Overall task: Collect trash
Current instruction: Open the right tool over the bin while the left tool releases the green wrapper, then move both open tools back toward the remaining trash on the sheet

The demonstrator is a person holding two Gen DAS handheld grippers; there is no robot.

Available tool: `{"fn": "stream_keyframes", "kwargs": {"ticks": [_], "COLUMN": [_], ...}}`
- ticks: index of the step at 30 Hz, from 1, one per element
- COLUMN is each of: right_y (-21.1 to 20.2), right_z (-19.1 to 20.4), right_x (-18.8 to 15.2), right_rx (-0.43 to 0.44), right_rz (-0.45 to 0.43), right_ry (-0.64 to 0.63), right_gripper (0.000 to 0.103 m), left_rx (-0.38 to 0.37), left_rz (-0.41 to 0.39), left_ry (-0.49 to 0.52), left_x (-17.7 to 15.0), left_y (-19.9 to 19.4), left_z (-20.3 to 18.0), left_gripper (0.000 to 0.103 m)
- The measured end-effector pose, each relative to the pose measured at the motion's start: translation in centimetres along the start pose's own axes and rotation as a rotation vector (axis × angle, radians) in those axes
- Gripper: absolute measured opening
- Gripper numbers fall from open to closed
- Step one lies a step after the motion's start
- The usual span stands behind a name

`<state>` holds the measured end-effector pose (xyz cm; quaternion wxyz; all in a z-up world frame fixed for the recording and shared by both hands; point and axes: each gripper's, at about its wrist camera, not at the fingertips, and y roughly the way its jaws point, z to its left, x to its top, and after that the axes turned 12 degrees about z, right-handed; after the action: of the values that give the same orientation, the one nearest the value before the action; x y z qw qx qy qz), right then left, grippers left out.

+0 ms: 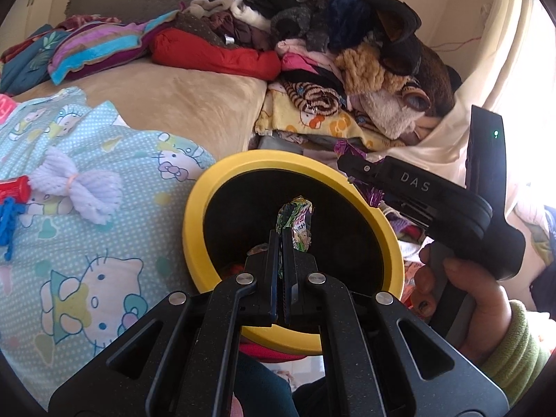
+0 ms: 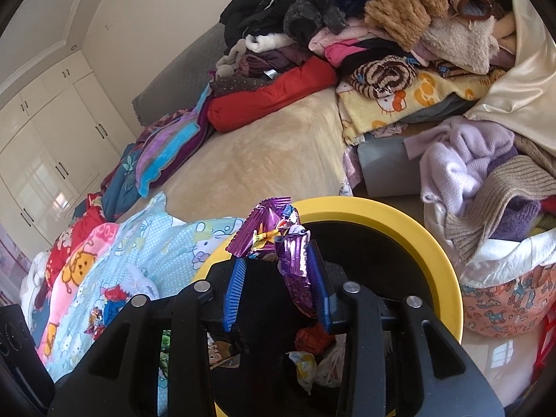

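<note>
The bed (image 2: 264,146), heaped at its far side with a clothes pile (image 2: 382,27), lay behind the yellow-rimmed bin (image 2: 448,260), with white wardrobe doors (image 2: 45,139) far off beyond the bed's other edge. Over the bin's mouth the left tool (image 1: 280,239) was clamped on a green wrapper (image 1: 297,224), its long axis upright and pointing away from the fingers. The right tool (image 2: 278,271) stood with its blue pads apart, a purple wrapper (image 2: 278,239) draped against one pad above the bin, long axis roughly along the fingers.

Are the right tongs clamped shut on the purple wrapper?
No: in the right wrist view the right tongs stand open, the purple wrapper draped against one blue pad above the yellow bin.
</note>
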<state>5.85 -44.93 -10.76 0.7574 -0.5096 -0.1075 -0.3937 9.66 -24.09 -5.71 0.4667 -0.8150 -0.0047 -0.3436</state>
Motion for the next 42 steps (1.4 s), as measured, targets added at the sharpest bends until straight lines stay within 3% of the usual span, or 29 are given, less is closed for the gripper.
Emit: {"fn": "stream_keyframes", "kwargs": {"ticks": [6,8,9,11,13,14,23,42], "right_y": [0.4,0.5,0.5,0.5,0.5,0.4,-0.4,-1.9], "right_z": [-0.9,-1.1,-1.2,-1.4,-1.4,-1.4,1.4,9.3], "right_x": [0.0,0.0,0.0,-0.1,-0.1,-0.1,-0.2,-1.8], "right_rx": [-0.006,-0.014,-0.020,-0.031,-0.036,-0.039,-0.021,0.066], "right_rz": [0.017,0.022,0.023,0.021,0.023,0.019,-0.007,-0.016], "right_ry": [0.027,0.034,0.038,0.047,0.052,0.051,-0.034,-0.220], "right_gripper": [0.038,0.050,0.053,0.058,0.064,0.067,0.073,0.076], "left_rx": [-0.009,0.013,0.016,0.004,0.020,0.020,0.100,0.239], "left_rz": [0.017,0.013,0.012,0.006,-0.004,-0.014,-0.097,-0.260], "left_ry": [0.000,-0.014,-0.023,-0.050,-0.071,-0.081,-0.113,-0.163], "left_x": [0.4,0.4,0.4,0.2,0.2,0.2,0.0,-0.4], "left_y": [1.5,1.5,1.5,0.9,0.4,-0.1,-4.0,-10.7], "left_z": [0.1,0.4,0.5,1.1,1.5,1.7,3.1,6.3], "left_gripper": [0.003,0.028,0.053,0.060,0.086,0.089,0.092,0.092]}}
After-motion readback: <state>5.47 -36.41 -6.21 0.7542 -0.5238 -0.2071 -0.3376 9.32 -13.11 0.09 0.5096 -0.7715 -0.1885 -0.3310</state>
